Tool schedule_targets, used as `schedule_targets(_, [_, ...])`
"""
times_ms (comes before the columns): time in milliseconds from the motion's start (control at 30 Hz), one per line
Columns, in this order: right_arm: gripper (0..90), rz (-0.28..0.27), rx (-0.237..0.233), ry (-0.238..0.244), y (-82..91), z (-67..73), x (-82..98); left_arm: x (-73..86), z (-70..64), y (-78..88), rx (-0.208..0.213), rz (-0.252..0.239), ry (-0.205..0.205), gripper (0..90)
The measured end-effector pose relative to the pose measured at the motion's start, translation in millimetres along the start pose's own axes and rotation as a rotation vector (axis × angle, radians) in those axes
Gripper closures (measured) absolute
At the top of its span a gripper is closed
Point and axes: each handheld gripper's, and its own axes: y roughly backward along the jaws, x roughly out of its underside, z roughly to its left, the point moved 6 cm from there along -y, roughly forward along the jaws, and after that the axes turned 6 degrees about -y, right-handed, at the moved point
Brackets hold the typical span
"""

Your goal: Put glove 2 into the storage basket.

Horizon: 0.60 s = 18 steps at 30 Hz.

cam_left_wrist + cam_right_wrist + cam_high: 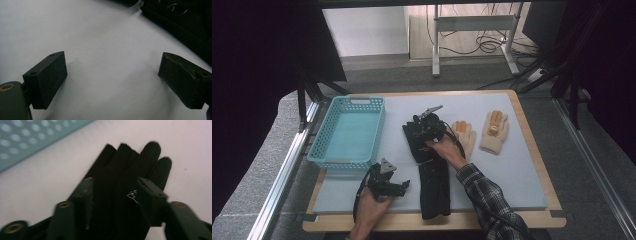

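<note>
A long black glove lies on the grey mat at the table's middle, its fingers pointing away from the person. My right gripper is over its finger end. In the right gripper view the jaws stand about half apart on either side of the black glove, and the fabric between them lies flat, not pinched. A small white logo shows beside one jaw. My left gripper rests near the front edge, left of the glove's cuff. It is wide open over the bare mat, with nothing between its fingers.
A light blue basket stands at the left of the mat, its rim close to the glove's fingertips. Two beige knit gloves lie right of the black one. Dark cloth lies beyond the left jaws.
</note>
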Motion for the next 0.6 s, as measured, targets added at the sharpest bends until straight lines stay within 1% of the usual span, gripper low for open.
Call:
schedule_targets(33, [42.0,0.016,0.012,-0.003,-5.3,-2.4,3.2,0.0,0.0,0.0,0.0,0.0,0.0,8.3])
schedule_targets(67, [43.2,0.037,0.013,-0.01,-13.6,-6.2,9.6,0.0,0.0,0.0,0.0,0.0,0.0,8.3])
schedule_targets(100, [43.2,0.037,0.013,-0.01,-13.6,-6.2,9.6,0.0,-0.1,0.0,0.0,0.0,0.001,8.3])
schedule_targets(133, [54.5,0.03,-0.002,-0.033,-12.6,-7.7,10.1,0.0,-0.1,0.0,0.0,0.0,0.001,8.3])
schedule_targets(167, [54.5,0.03,-0.002,-0.033,-12.6,-7.7,10.1,0.0,0.0,0.0,0.0,0.0,0.0,8.3])
schedule_targets(200, [61.9,0.035,-0.011,-0.033,-12.4,-7.3,9.9,0.0,0.0,-0.1,0.0,0.0,0.0,8.3])
schedule_targets(233, [67.0,0.043,-0.029,-0.046,-12.1,-5.9,9.7,0.0,0.0,0.0,0.0,0.001,0.0,8.3])
schedule_targets(300, [76.4,0.049,-0.005,-0.059,-11.5,-5.6,9.6,0.0,-0.1,-0.1,0.0,0.001,0.0,8.3])
schedule_targets(333, [82.1,0.048,0.001,-0.061,-10.3,-5.6,9.3,-0.2,-0.3,-0.3,0.0,-0.002,0.003,8.3])
schedule_targets(367, [85.4,0.047,0.0,-0.063,-9.5,-5.2,9.2,-0.3,-0.4,-0.4,0.0,-0.004,0.005,8.3])
schedule_targets(500, [87.8,0.032,0.01,-0.073,-5.2,-5.2,6.6,0.0,0.0,-0.1,0.0,0.001,0.0,8.3])
schedule_targets(600, [87.8,0.024,0.001,-0.085,-0.8,-4.1,4.0,0.0,0.0,-0.1,0.0,0.001,0.001,8.3])
